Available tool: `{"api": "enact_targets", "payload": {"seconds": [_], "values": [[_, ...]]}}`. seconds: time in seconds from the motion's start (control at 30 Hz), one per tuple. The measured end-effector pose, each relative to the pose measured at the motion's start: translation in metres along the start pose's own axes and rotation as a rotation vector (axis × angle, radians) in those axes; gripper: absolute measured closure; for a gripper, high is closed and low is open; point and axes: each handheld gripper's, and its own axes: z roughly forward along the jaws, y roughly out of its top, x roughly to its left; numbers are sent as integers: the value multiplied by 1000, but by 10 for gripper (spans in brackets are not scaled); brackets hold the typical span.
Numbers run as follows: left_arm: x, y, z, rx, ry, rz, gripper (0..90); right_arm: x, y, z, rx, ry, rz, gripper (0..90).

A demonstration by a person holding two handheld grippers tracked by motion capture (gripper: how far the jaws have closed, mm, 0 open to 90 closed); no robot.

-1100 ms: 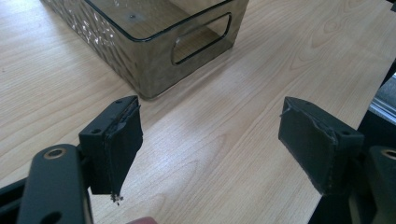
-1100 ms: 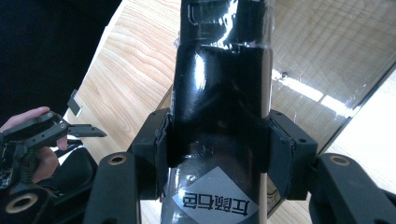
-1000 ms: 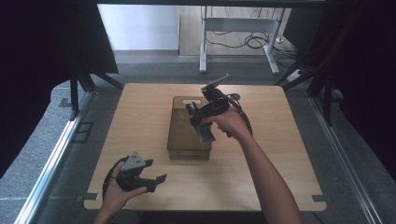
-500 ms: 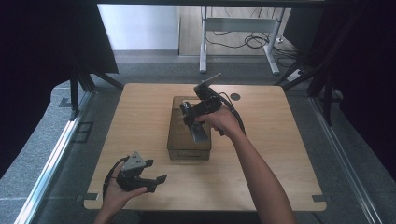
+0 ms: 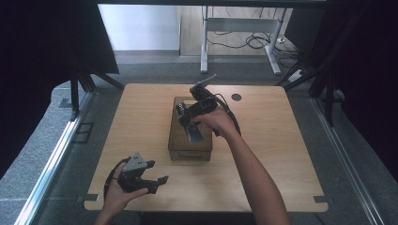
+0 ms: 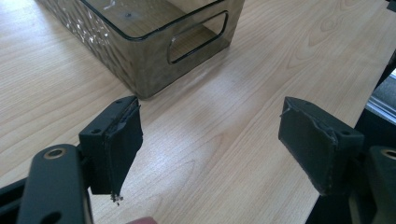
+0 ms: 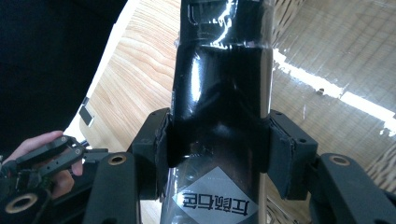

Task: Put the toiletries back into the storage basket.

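Smoked, see-through plastic makes up the bin in the middle of the wooden table, and your right gripper now hangs over it with a black packet clamped between its 2 pads. Compared with a second ago, your right hand has slid from the bin's far right edge toward its middle and dipped slightly, so the packet's lower end now sits over the bin's open top rather than off to the side. I read that as the carry nearly finished: what is left is lowering the packet inside and letting go.

In the right gripper view the jaws press both flanks of the packet, its glossy wrap creased where they bite, a white label with print just below them and the ribbed bin floor behind. Whether the packet's tip already touches the floor cannot be told.

Your right forearm reaches diagonally up from the bottom edge, wrist bent so the gripper points down and toward you. Your left gripper rests low at the near left corner of the table, in the same place as before, jaws spread wide with nothing between them, looking across bare wood at the bin's handle cut-out.
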Motion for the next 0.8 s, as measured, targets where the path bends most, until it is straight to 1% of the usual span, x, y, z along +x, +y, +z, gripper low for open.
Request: {"api": "enact_targets", "payload": {"seconds": [0.1,0.27,0.53,0.63,0.8], "values": [[1,0,0,-1,1,0,218,1,2,2,5,-2,9,463],[1,0,0,0,2,-1,218,-1,4,6,6,-11,11,463],[1,-1,2,5,1,-3,218,-4,7,11,-1,-7,43,463],[1,-1,2,7,0,-3,218,-5,9,15,0,-15,57,463],[1,-1,0,2,2,-3,218,-3,12,21,2,-14,69,463]]}}
